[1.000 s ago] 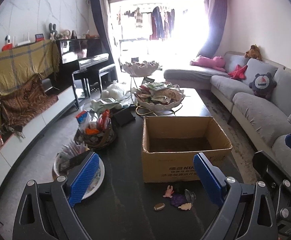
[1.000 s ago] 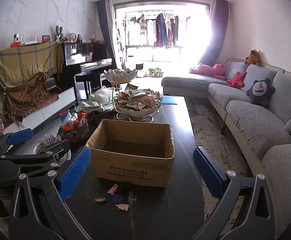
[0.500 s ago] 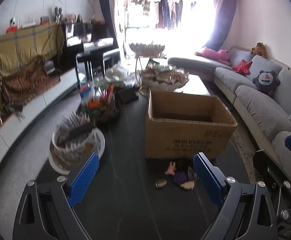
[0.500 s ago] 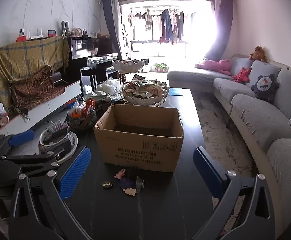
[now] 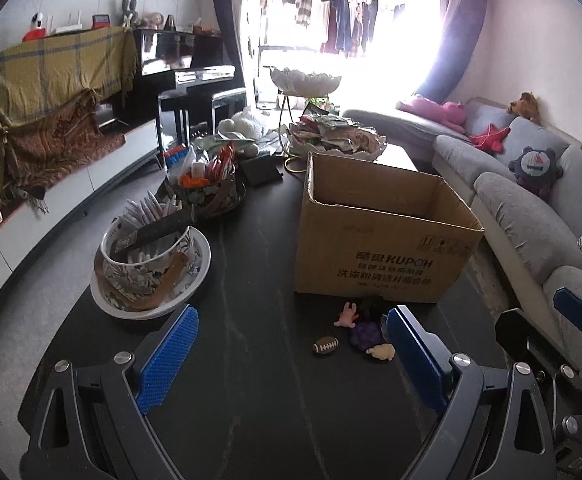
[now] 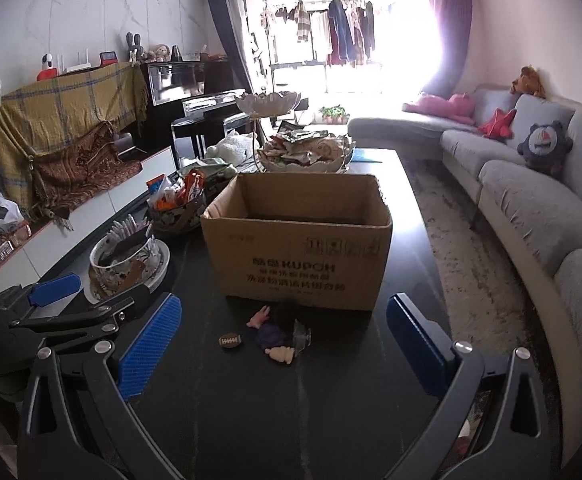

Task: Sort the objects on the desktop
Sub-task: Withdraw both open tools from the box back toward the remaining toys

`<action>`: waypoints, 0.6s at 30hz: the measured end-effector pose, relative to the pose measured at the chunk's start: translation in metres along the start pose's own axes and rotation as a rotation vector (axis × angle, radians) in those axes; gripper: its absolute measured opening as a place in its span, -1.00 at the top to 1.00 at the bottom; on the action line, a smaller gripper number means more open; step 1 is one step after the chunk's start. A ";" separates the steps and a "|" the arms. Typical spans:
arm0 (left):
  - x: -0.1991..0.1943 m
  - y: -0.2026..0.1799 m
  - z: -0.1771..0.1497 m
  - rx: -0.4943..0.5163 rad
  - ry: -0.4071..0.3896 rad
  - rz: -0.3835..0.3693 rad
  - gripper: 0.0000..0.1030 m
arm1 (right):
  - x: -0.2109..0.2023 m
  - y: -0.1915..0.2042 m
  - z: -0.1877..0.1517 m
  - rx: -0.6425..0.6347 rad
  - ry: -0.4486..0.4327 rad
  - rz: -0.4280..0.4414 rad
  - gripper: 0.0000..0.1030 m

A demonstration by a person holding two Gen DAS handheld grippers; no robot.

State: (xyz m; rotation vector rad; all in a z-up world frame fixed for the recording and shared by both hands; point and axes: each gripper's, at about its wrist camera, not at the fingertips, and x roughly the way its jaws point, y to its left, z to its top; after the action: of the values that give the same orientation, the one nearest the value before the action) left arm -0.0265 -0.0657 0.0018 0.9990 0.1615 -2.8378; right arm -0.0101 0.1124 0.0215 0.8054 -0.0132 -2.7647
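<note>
Both left gripper [image 5: 291, 354] and right gripper [image 6: 283, 346] spread wide, empty, over bare dark tabletop [image 6: 251, 408]; small toy cluster [image 6: 273, 332] lies just before open brown cardboard box [image 6: 299, 240]; patterned bowl on white plate [image 5: 151, 264] left of box, grey sofa [image 6: 531, 208] right

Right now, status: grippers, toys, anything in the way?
Left gripper open, empty. Right gripper open, empty. Toys loose on table in front of box, untouched. Path clear.
</note>
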 end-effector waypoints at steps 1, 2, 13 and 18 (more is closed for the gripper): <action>0.000 -0.001 -0.001 0.004 -0.008 0.005 -0.82 | 0.000 0.000 -0.001 -0.003 -0.001 -0.002 -0.97; 0.000 -0.002 -0.002 0.010 -0.021 0.011 -0.82 | 0.000 0.001 -0.002 -0.009 -0.005 -0.010 -0.97; 0.004 0.003 -0.001 0.014 -0.038 -0.003 -0.98 | -0.001 0.004 -0.004 -0.036 -0.010 -0.004 -0.97; 0.008 0.003 -0.001 0.034 -0.010 -0.023 -0.98 | -0.003 0.004 -0.008 -0.021 -0.038 -0.007 -0.97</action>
State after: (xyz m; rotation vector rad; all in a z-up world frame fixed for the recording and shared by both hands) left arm -0.0312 -0.0693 -0.0042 0.9960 0.1254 -2.8750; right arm -0.0025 0.1100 0.0167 0.7493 0.0116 -2.7814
